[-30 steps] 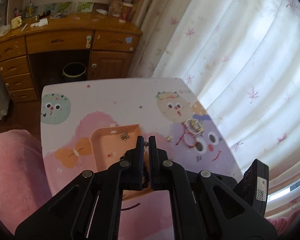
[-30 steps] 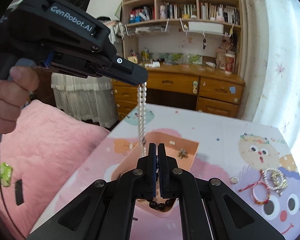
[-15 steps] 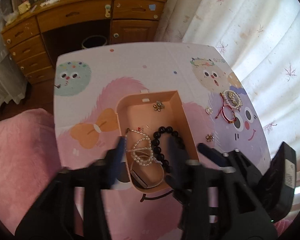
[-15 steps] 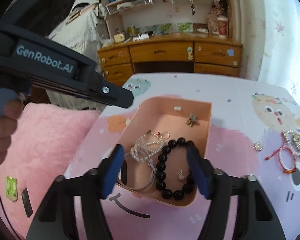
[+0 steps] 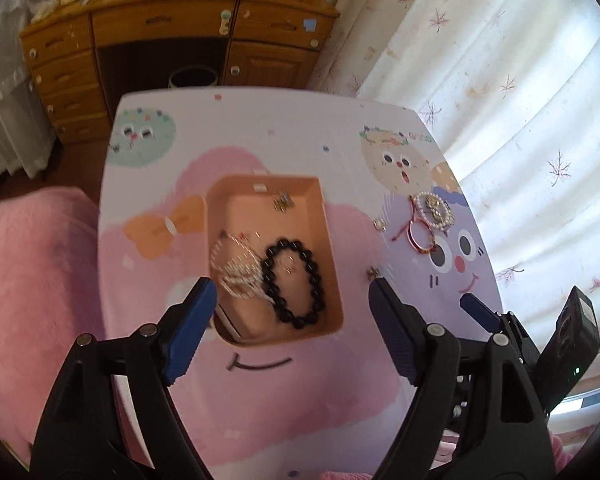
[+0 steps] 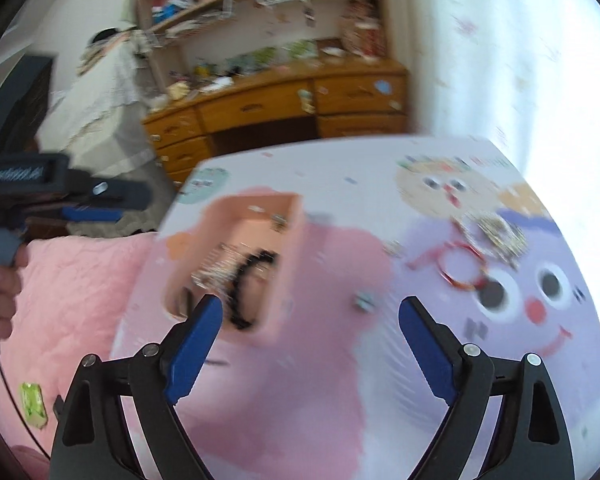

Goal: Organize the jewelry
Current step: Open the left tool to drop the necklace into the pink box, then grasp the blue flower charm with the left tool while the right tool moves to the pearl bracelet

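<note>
An open peach box [image 5: 327, 240] sits mid-table and holds a white pearl necklace [image 5: 236, 266], a black bead bracelet [image 5: 294, 276] and a small gold charm [image 5: 283, 202]. My left gripper [image 5: 290, 292] is open and empty above the box's near end. My right gripper [image 6: 308, 312] is open and empty; its view is blurred, with the box [image 6: 288, 264] to the left. On the table's right lie a pearl bracelet with a gold piece [image 5: 432, 210], a red cord bracelet [image 5: 420, 236], a small ring [image 5: 379, 224] and an earring [image 5: 373, 272].
The cartoon-print table [image 5: 260, 380] has pink bedding [image 5: 32, 280] on its left and white curtains [image 5: 520, 120] on its right. A wooden desk [image 5: 160, 24] and a bin [image 5: 194, 77] stand behind. The left gripper's handle [image 6: 40, 184] shows in the right wrist view.
The pearl necklace that hung from my shut left gripper now lies in the box. Both grippers have opened wide. The right gripper is swinging right, toward the loose jewelry.
</note>
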Available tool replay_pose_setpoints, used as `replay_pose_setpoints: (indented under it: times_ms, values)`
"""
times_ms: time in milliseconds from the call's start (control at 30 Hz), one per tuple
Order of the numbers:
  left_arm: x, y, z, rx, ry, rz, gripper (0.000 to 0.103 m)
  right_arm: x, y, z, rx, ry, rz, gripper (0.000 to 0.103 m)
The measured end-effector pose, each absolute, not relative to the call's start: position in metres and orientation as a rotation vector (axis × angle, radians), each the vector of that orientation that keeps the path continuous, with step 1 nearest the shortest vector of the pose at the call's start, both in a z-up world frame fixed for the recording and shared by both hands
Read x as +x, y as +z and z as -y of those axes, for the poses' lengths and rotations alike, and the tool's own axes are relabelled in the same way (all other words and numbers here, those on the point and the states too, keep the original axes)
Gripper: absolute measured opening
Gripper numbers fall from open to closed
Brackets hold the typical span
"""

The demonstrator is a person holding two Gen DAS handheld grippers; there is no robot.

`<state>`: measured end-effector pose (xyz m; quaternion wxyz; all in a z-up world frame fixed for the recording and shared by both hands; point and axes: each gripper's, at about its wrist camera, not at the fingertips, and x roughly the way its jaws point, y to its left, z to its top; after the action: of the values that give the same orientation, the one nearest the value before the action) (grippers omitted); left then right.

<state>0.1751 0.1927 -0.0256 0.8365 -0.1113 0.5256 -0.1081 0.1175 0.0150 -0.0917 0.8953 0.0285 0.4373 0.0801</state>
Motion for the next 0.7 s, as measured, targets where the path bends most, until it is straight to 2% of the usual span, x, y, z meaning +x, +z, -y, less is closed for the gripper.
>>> replay_pose_setpoints:
  times_ms: [233, 400, 533, 700]
  values:
    - [0.147, -0.059, -0.145, -0.269, -0.212, -1.218, 0.076, 0.122, -0.116, 0.087, 0.066, 0.094, -1.126, 0.091]
    - [0.139, -0.07, -0.109, -0.282, -0.176, -1.22, 0.076, 0.127, -0.121, 0.126, -0.035, 0.128, -1.224, 0.091]
    - [0.145, -0.077, -0.074, -0.26, -0.129, -1.211, 0.076, 0.137, -0.11, 0.139, -0.16, 0.173, -1.254, 0.091]
    - [0.157, -0.091, -0.031, -0.188, -0.093, -1.208, 0.076, 0.168, -0.099, 0.146, -0.447, 0.248, -1.182, 0.091]
